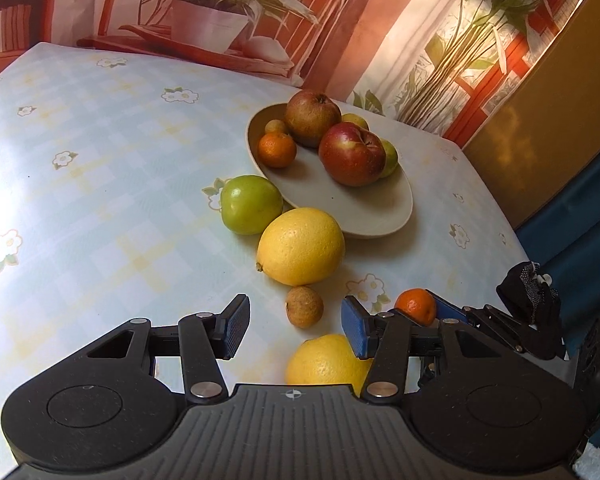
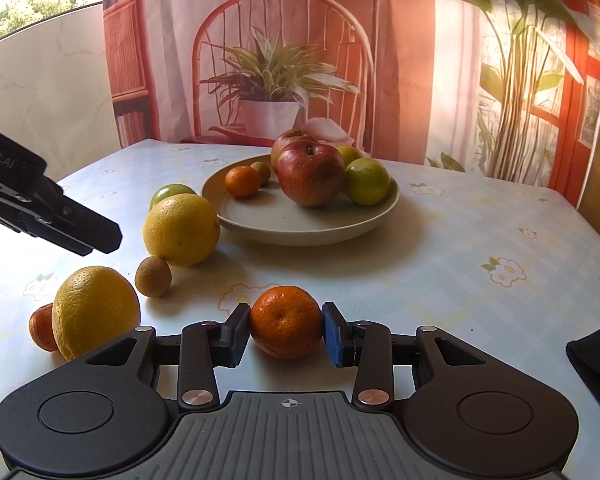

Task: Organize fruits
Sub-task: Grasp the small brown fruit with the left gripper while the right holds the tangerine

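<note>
Warm daylight came from the left, washing the near-left tablecloth (image 1: 80,184) into white glare. The fruits cast soft shadows to the right, toward the plate (image 2: 300,228). Both views stayed sharp but bowed strongly at the dark corners.

Left gripper (image 1: 295,330) jaws apart, empty; right gripper (image 2: 286,334) jaws clamped.

The tabletop (image 2: 480,220) is pale blue-and-yellow check with white flowers. On the beige plate (image 2: 300,232) lie a red apple (image 2: 310,176) and an orange mandarin (image 2: 242,181); beside the plate, a yellow lemon (image 2: 181,230).
</note>
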A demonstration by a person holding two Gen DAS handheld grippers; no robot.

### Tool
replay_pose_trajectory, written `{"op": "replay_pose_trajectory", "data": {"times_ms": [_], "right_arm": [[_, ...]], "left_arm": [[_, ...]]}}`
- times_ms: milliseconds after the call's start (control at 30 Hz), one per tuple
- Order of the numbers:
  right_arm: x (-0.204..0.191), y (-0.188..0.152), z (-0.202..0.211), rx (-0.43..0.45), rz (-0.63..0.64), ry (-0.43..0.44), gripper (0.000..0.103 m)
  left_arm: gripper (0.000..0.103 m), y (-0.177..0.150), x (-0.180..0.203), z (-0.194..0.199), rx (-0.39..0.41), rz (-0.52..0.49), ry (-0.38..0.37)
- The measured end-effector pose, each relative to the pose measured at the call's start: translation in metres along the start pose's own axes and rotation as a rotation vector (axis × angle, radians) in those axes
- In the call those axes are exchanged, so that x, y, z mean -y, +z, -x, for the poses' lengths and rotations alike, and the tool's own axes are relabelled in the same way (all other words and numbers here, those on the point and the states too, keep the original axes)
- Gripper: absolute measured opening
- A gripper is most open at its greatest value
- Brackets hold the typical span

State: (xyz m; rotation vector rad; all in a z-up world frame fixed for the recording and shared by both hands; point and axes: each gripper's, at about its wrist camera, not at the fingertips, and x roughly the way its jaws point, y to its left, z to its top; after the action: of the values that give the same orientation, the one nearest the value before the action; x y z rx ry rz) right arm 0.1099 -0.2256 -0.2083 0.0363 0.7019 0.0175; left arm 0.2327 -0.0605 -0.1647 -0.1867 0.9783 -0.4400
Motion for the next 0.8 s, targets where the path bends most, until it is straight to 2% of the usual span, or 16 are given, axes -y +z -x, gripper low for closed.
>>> {"op": "replay_pose_trajectory", "data": {"times_ms": [300, 433, 633, 700, 800], "right_arm": [[0.004, -0.001, -0.001, -0.001, -0.021, 0.016, 0.035], [0.006, -0.001, -0.001, -0.002, -0.031, 0.023, 0.035], [0.009, -0.001, 0.000, -0.003, -0.048, 0.035, 0.035], [0.010, -0.001, 0.000, -0.002, -0.050, 0.036, 0.035], [0.009, -0.001, 0.000, -0.002, -0.051, 0.037, 0.035]], "left_arm": [[0.051, 0.007, 0.008, -0.036, -0.080, 0.005, 0.067], [0.051, 0.008, 0.011, -0.044, -0.089, 0.007, 0.077], [0.051, 0.007, 0.021, -0.050, -0.072, -0.042, 0.110], [0.043, 0.006, 0.023, -0.050, -0.068, -0.060, 0.122], [0.037, 0.005, 0.023, -0.049, -0.065, -0.062, 0.124]]}}
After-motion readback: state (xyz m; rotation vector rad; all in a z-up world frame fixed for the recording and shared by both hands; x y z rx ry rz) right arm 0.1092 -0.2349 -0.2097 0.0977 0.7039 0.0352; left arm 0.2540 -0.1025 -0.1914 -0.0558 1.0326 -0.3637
